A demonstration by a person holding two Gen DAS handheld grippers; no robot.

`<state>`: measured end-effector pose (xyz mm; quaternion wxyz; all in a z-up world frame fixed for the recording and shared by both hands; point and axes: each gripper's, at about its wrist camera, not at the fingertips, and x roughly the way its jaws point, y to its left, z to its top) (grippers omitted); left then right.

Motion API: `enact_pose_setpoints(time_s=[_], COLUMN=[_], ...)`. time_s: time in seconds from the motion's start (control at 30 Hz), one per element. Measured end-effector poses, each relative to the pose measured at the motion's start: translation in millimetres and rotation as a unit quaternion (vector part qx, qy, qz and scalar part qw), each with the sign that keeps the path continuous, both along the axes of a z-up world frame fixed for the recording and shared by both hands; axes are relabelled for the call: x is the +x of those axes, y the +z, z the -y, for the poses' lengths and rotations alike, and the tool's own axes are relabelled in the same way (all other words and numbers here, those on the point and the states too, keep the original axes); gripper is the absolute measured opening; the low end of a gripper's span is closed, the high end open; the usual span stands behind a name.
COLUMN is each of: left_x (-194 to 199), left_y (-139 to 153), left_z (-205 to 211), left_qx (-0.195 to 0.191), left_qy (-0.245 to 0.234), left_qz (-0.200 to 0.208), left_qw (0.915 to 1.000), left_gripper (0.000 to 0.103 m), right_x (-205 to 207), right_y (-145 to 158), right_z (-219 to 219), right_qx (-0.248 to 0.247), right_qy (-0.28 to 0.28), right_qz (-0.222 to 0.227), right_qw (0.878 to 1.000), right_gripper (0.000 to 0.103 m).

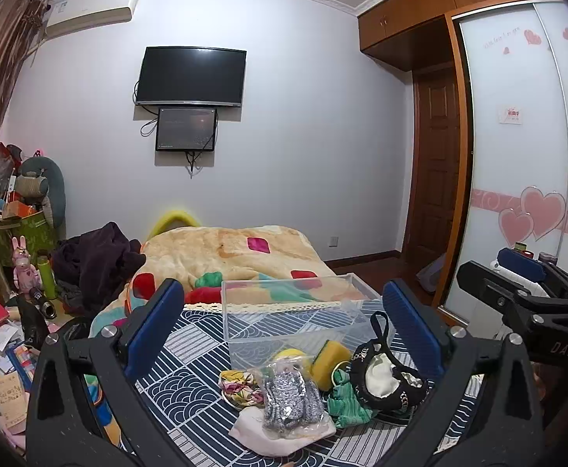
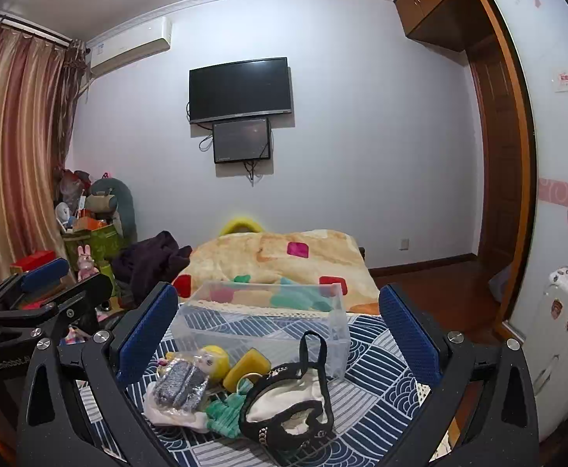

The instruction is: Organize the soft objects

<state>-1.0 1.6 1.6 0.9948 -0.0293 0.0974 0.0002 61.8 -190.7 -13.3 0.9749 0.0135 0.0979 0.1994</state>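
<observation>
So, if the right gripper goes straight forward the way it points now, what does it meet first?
Most likely the clear plastic box, which lies straight ahead of the open right gripper. The black pouch and yellow sponge lie nearer but lower, so it may pass above them; depth is unclear.

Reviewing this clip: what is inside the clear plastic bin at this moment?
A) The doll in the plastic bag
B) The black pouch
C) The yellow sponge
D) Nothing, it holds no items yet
D: the clear plastic bin shows only the patterned cloth through its walls, while the yellow sponge, bagged doll and black pouch all lie in front of it.
</observation>
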Motion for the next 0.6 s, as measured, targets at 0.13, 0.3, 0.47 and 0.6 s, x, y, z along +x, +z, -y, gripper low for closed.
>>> enact_pose_setpoints(time_s=[0.13,0.3,0.47,0.6], left_x=[0.2,0.2,0.4,0.0], left_y=[0.1,0.3,1.2,1.3], left_z=[-0.4,-0.3,-0.5,-0.6], left_qx=[-0.001,-0.001,-0.002,-0.002], left_qy=[0.002,0.001,0.000,-0.001], left_qz=[0.001,0.001,0.001,0.001], left_qw=[1.0000,1.0000,1.0000,1.0000], left_gripper=[0.103,0.103,0.103,0.103], right_x=[-0.1,-0.5,-0.3,-0.8], right_y=[-0.5,0.7,-1.0,-0.4], right_z=[0.0,-0.2,0.3,-0.2], right_qx=[0.001,0.003,0.003,0.003], right_qy=[0.000,0.001,0.001,0.001], right_qz=[0.000,0.000,0.000,0.001], right_qw=[1.000,1.000,1.000,1.000], right_gripper=[0.103,0.103,0.103,0.103])
